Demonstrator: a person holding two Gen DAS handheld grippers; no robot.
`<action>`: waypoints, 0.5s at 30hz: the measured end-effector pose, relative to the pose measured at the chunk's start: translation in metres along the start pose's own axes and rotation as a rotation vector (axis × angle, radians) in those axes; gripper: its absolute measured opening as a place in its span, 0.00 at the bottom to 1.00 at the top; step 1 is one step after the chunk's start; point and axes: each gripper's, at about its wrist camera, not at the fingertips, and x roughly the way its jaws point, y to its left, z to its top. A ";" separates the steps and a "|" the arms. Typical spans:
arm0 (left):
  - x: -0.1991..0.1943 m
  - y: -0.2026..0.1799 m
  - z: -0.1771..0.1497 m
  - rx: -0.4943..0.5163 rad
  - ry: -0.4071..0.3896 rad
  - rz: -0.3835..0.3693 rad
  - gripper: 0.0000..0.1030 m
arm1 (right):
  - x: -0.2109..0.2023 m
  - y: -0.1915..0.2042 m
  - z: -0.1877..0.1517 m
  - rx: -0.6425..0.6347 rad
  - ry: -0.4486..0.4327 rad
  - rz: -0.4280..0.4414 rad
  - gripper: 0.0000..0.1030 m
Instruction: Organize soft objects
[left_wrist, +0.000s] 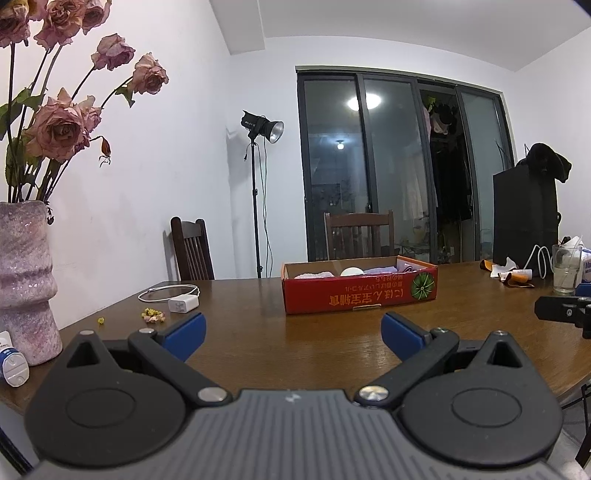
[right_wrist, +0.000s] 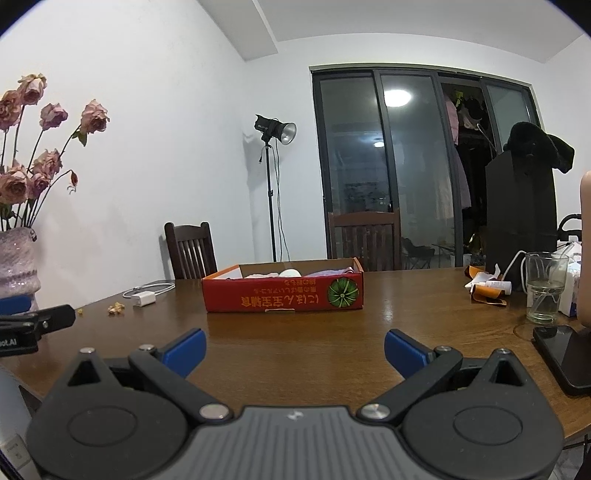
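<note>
Your left gripper (left_wrist: 293, 334) and right gripper (right_wrist: 294, 349) both hover low over the near part of the wooden table (left_wrist: 258, 350), each with its blue fingers spread wide and nothing between them. You have a broad bare stretch of tabletop between the fingers and the red cardboard box (left_wrist: 360, 291), which sits mid-table. On the left stand a vase of dried roses (left_wrist: 26, 273) and a white charger (left_wrist: 183, 304) near the table's edge; on the right a glass (right_wrist: 546, 286) and a phone (right_wrist: 561, 356) crowd the border. Inside the box you see soft things lying side by side: a pink cloth (left_wrist: 314, 275), a white round piece (left_wrist: 351, 271) and a lilac cloth (left_wrist: 380, 269).
</note>
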 end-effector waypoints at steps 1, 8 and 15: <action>0.000 0.000 0.000 0.000 0.000 0.001 1.00 | -0.001 0.000 0.000 -0.001 -0.002 0.001 1.00; -0.001 0.000 0.000 -0.002 0.001 0.003 1.00 | -0.002 0.002 -0.001 -0.013 -0.015 0.008 1.00; -0.001 0.000 0.000 -0.005 0.002 0.006 1.00 | 0.000 0.001 0.000 -0.014 -0.005 0.008 1.00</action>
